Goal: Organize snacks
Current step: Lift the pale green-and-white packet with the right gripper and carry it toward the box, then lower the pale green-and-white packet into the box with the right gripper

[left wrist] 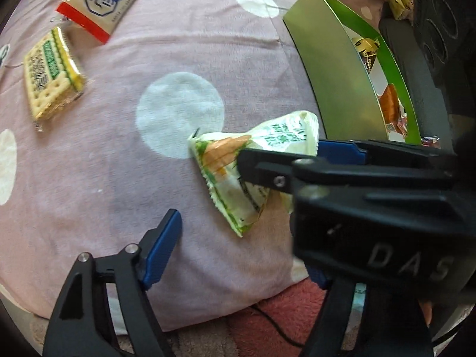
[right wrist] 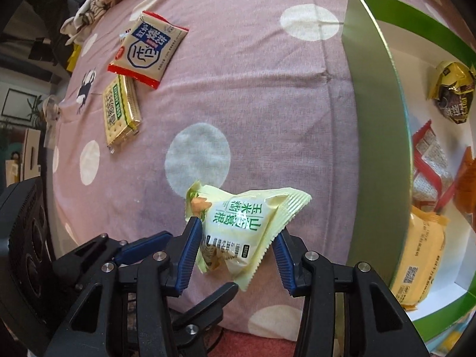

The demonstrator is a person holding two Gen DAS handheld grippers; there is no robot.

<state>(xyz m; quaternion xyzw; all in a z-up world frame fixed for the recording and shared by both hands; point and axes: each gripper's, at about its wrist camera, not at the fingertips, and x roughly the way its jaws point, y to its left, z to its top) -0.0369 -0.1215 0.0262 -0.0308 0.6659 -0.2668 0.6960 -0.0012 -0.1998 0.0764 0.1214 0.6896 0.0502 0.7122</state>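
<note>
On the far left of the pink dotted bedcover (left wrist: 178, 44), a yellow-green pack of crackers (left wrist: 50, 74) is lying flat. Just above it in the left wrist view, a red-and-white snack packet (left wrist: 98, 3) is lying with one corner close to the crackers. We cannot tell whether the two are touching.

Moving to the right, we are holding the left gripper (left wrist: 238, 264) over the cover. Its blue pads are standing wide apart and nothing is between them. One of its fingers is partly hiding behind the other tool.

Near the middle, we are gripping a pale green corn snack packet (right wrist: 241, 232) with the right gripper (right wrist: 236, 258). Its jaws are clamped on the packet, one blue pad pressing on each side. The packet is hanging tilted just above the cover, in front of a large white dot. It is sitting between the loose snacks on the left and the box on the right.

Further right, a green box (right wrist: 374, 119) is standing on the cover with its open white inside facing us. Inside it several snacks are already lying: a gold-and-brown packet (right wrist: 452, 92) at the top, a red-edged packet (right wrist: 428, 163) below it, an orange packet (right wrist: 468, 184) beside that one, and a yellow packet (right wrist: 422, 255) at the bottom. The corn packet is still outside the box, near its green wall.
</note>
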